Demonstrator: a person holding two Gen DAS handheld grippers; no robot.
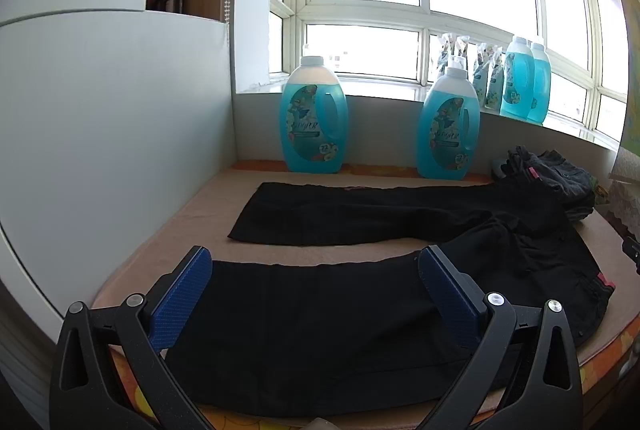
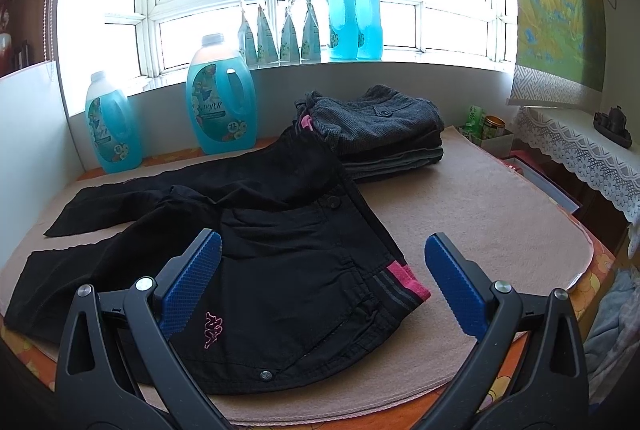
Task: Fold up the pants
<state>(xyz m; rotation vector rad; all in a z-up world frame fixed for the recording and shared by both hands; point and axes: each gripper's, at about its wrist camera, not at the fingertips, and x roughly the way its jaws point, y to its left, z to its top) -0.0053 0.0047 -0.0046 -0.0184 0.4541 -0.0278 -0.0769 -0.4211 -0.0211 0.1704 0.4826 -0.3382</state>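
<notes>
I hold both hand-held grippers spread apart, gripping nothing: left hand-held gripper (image 1: 316,272) over a leg hem, right hand-held gripper (image 2: 323,256) probably above the waistband, because the black pants (image 2: 256,230) lie unfolded on the tabletop (image 2: 500,222).

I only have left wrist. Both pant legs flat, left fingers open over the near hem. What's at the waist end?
Observer: The black pants have a pink-striped waistband, lying flat between the right gripper fingers, which are open.
Operator: Anything beyond the waist?
Observer: Bare beige mat on that side; a stack of folded clothes sits behind, touching the far waist corner.
Operator: Any markings on the pants?
Observer: A pink embroidered logo near the front hip.
</notes>
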